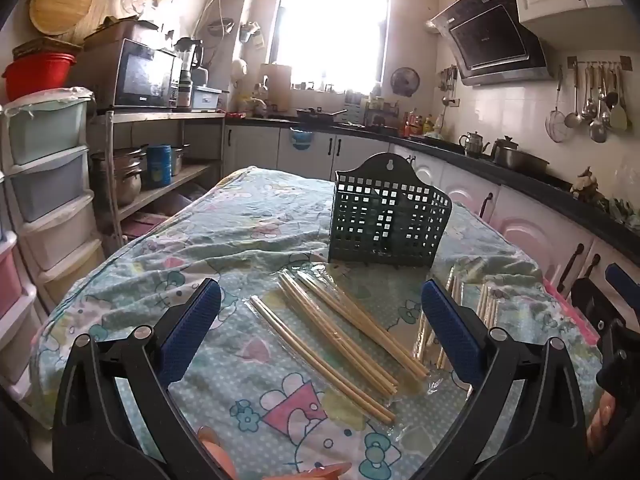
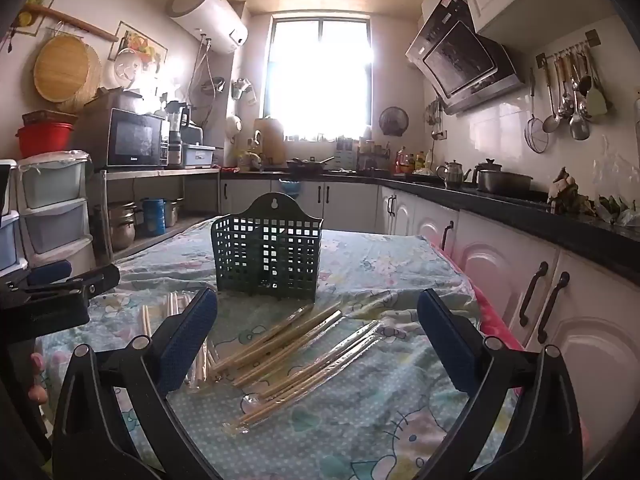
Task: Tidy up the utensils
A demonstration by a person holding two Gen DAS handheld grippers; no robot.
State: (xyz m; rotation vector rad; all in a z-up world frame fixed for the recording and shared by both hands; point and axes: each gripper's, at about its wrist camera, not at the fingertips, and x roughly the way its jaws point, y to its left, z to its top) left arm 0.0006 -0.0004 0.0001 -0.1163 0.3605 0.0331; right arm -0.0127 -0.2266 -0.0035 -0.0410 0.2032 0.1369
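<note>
The left gripper (image 1: pixel 320 332) and right gripper (image 2: pixel 318 344) hovered wide apart, holding nothing. Between each pair of fingers lay wrapped chopsticks (image 1: pixel 340 336) on the tablecloth (image 1: pixel 180 248), running diagonally. Only the right view showed its bundle (image 2: pixel 300 348) slanting toward the upright green basket (image 2: pixel 268 248) behind.

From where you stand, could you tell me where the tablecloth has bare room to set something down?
Free cloth lies left of the green basket, toward the shelf side, and on the near strip just in front of the left gripper. It is crowded before the basket: wrapped chopsticks spread across the middle, more under the right gripper.
</note>
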